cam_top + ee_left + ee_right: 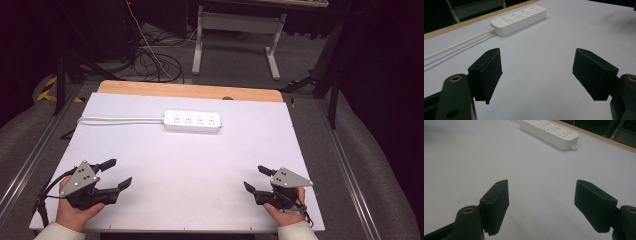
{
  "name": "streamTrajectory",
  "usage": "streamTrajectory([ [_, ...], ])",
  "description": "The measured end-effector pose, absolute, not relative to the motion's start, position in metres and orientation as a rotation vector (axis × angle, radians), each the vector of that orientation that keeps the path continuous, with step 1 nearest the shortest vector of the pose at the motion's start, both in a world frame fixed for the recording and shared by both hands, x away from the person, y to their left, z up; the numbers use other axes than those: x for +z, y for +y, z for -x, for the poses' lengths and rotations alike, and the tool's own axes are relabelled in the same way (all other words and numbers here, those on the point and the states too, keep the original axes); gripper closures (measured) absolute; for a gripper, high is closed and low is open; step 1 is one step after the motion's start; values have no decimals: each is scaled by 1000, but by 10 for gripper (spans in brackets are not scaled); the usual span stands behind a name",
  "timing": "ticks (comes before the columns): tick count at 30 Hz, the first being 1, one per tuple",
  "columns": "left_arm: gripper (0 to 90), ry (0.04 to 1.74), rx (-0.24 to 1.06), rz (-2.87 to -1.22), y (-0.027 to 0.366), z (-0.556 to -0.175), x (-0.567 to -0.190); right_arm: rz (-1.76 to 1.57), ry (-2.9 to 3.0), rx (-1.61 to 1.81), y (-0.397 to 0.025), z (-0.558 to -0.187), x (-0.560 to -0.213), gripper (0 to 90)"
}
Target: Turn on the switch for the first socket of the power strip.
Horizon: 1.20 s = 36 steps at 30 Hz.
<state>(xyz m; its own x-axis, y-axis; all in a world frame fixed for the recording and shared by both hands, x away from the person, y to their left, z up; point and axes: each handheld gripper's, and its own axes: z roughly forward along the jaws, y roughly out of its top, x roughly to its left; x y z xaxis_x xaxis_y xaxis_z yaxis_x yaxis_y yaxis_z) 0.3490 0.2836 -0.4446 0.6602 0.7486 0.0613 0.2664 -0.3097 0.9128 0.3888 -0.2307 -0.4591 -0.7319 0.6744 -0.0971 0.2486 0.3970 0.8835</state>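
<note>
- Strip (192, 121): white power strip, four socket groups in a row, lying flat on the far middle of the board (200, 200), long side parallel to the far edge.
- Hidden or cut off: the strip's left end runs out of the top of the right gripper view; socket detail is too small to read in the high view; in the left gripper view each group shows a round button beside its holes.
- Cord (120, 119): white, leaves the strip's left end, runs left along the board and curls back near the left edge; where it ends cannot be told.
- Left gripper (116, 173): held by a hand at the near left corner, jaws spread wide, nothing between them; bare board shows in the gap.
- Right gripper (255, 178): held by a hand at the near right corner, jaws likewise spread and empty.
- Both grippers sit well apart from the strip and from each other.
- Open room: the whole middle of the board between grippers and strip is bare white surface.
- Edges: a wood strip (190, 90) borders the far side behind the power strip; metal rails run along left and right; dark floor with cables and a table frame lies beyond.
</note>
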Motion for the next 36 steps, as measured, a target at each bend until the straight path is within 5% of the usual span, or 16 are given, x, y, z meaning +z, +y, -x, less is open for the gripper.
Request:
streamTrajectory([
  [10, 328, 826, 521, -1922, 281, -356, -430, -791, 2215, 1290, -231, -388, -459, 287],
  [36, 306, 798, 516, -1942, 257, -400, -379, -788, 2208, 1291, -232, -387, -460, 283],
])
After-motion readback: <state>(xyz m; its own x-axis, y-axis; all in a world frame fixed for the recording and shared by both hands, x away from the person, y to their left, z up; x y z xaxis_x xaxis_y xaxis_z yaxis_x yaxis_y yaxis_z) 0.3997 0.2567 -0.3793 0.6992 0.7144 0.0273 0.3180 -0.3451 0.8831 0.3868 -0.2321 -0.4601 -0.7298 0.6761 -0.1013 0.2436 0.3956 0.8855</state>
